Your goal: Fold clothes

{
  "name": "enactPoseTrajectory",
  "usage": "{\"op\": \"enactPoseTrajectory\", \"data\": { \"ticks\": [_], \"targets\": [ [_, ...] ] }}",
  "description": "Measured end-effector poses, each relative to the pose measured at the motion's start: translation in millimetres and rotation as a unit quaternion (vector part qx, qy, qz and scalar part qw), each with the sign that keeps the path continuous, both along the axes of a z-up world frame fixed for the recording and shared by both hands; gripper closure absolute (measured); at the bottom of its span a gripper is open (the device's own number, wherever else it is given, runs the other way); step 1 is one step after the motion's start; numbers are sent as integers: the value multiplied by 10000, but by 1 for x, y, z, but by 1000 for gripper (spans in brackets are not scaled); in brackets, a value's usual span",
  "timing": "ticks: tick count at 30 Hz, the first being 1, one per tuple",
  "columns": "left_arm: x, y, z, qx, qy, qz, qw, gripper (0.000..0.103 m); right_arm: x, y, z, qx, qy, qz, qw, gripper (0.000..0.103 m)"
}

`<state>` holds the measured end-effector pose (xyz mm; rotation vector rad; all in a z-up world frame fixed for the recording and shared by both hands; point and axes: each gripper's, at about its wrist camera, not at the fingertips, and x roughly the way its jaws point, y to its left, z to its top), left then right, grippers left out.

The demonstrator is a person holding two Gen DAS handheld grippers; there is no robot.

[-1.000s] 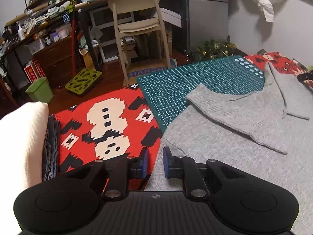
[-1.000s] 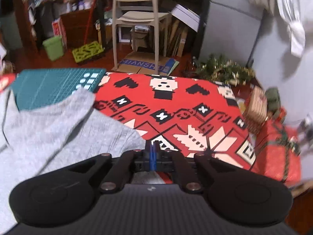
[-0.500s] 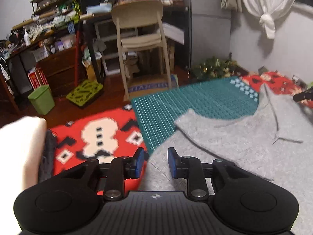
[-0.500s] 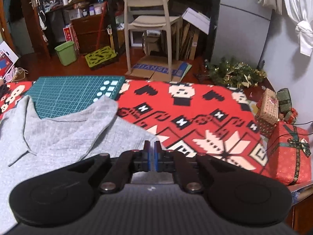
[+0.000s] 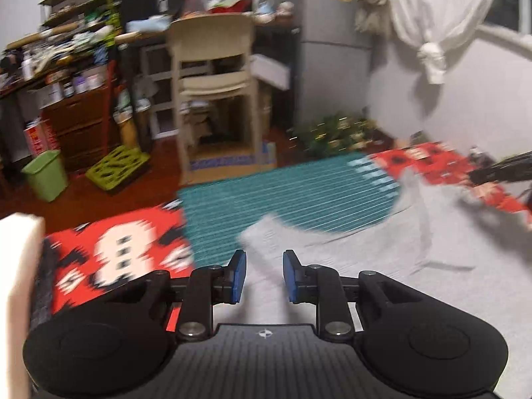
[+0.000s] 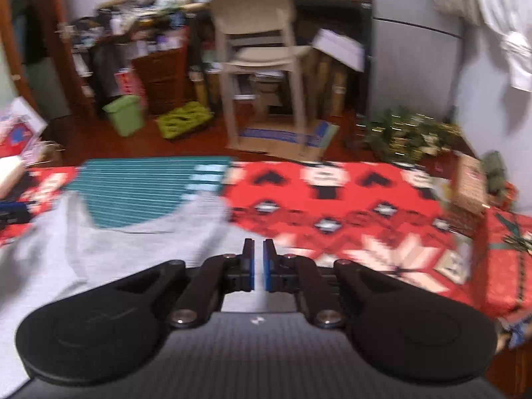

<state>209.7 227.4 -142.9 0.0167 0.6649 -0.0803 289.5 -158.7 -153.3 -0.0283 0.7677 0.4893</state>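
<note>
**Two grippers over one grey garment**

Nearest the left wrist camera, the left gripper (image 5: 262, 277) had its blue pads spread apart, with nothing pinched; only the grey garment (image 5: 349, 286) showed in the gap behind them. In the right wrist view the right gripper (image 6: 258, 264) had its pads drawn almost together — a thin slit remained, and nothing was visibly caught in it. The garment's near edge (image 6: 109, 252) lay under both grippers.

The one garment was spread flat, partly over a green cutting mat (image 5: 286, 196) with pale grid lines and partly over a red patterned cloth (image 6: 332, 206) with black and white figures. At the left edge of the left view sat a cream folded stack (image 5: 16, 286) on something dark grey. To the right in the right view stood one red wrapped gift box (image 6: 508, 266) with a dark ribbon.

Farther off — one beige chair (image 6: 262, 50), flattened cardboard (image 6: 286, 136) beneath it whose blue lettering was too blurred to read, one green bin (image 5: 46, 174), one lime-green crate (image 5: 116, 166) and a tangle of green garland (image 6: 409, 133). No other writing could be read.
</note>
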Motion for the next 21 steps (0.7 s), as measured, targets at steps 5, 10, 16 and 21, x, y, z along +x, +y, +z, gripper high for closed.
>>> {"op": "enactPoseTrajectory", "data": {
  "ticks": [5,10,16,21],
  "targets": [
    [27,-46,-11,-116,192,-375,9990,80,-3,60,-3,238,335,503,9979,98],
    [52,-64,-33,-53,334,-378,9987,85,0,107,-24,82,476,675,9965,98],
    [63,-62,-40,41,164,-304,9994,85,21,125,-38,66,464,523,9975,102],
    [53,-52,-27,-169,80,-212,9996,86,19,110,-27,206,359,482,9980,98]
  ]
}}
